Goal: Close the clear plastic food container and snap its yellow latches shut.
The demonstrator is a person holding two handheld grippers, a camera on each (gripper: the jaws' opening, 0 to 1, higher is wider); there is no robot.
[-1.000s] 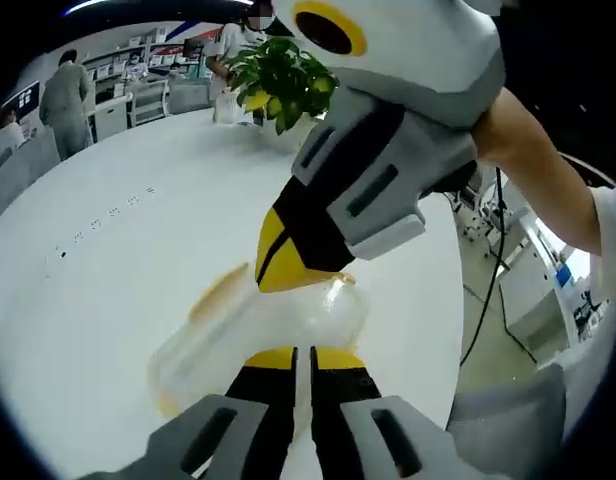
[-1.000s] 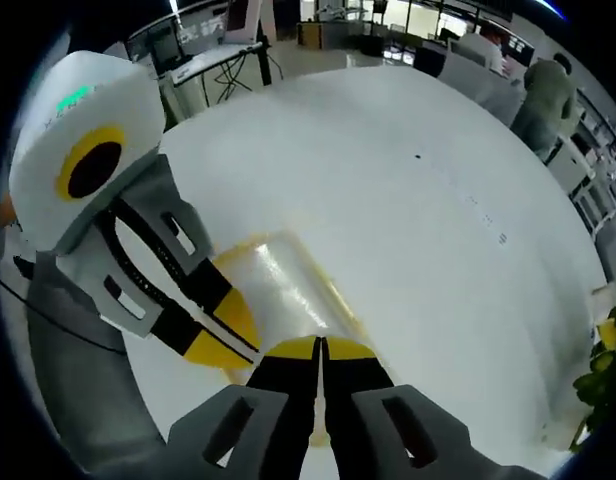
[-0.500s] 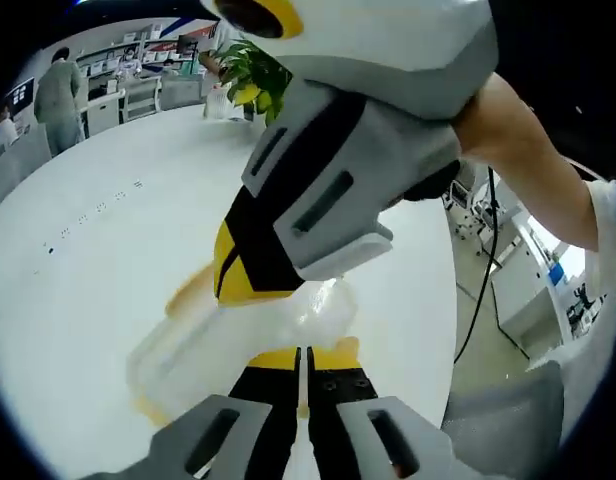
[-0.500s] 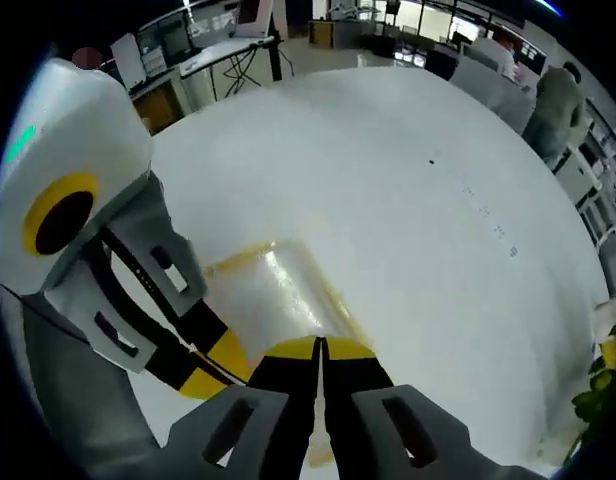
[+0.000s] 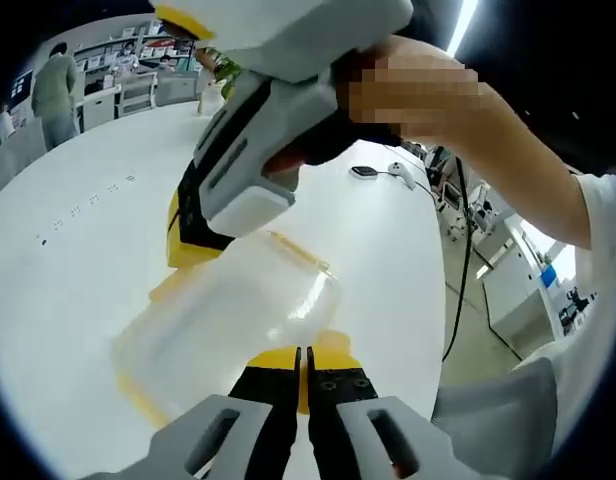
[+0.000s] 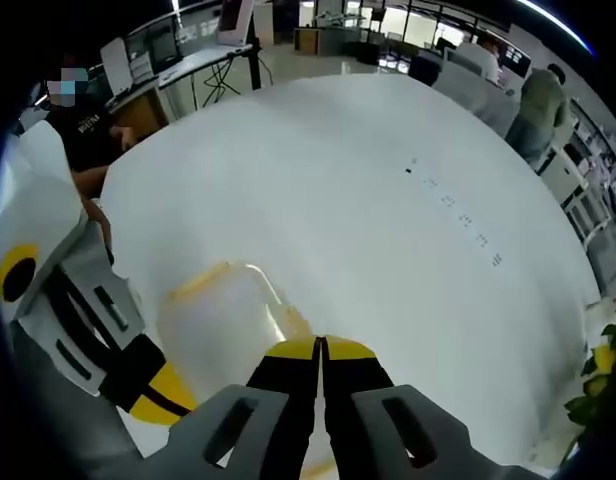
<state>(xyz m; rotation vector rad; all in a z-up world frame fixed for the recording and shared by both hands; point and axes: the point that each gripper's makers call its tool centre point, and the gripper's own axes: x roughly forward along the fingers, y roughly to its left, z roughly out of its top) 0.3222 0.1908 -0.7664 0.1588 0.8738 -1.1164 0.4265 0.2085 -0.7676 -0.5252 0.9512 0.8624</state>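
Note:
The clear plastic container (image 5: 228, 315) lies lidded on the white table (image 5: 78, 250), with yellow trim along its edges and a yellow latch (image 5: 333, 345) at its near end. My left gripper (image 5: 303, 356) is shut, its tips resting at that near end. My right gripper (image 5: 188, 245) comes down from above, shut, its yellow tips at the container's far end. In the right gripper view the container (image 6: 223, 320) sits just left of my shut right gripper (image 6: 320, 348), a yellow latch (image 6: 296, 325) beside its tips. The left gripper (image 6: 153, 400) touches the container's lower left.
The table's edge (image 5: 440, 300) runs close on the right, with floor and a cable beyond. A small dark device (image 5: 366, 172) lies on the table. A potted plant (image 6: 600, 385) stands at the far rim. People stand by desks (image 6: 543, 95); another sits nearby (image 6: 78, 130).
The right gripper has slid from over the container's middle to its far end in the left gripper view. In the right gripper view the left gripper has dropped lower left. Both stay shut.

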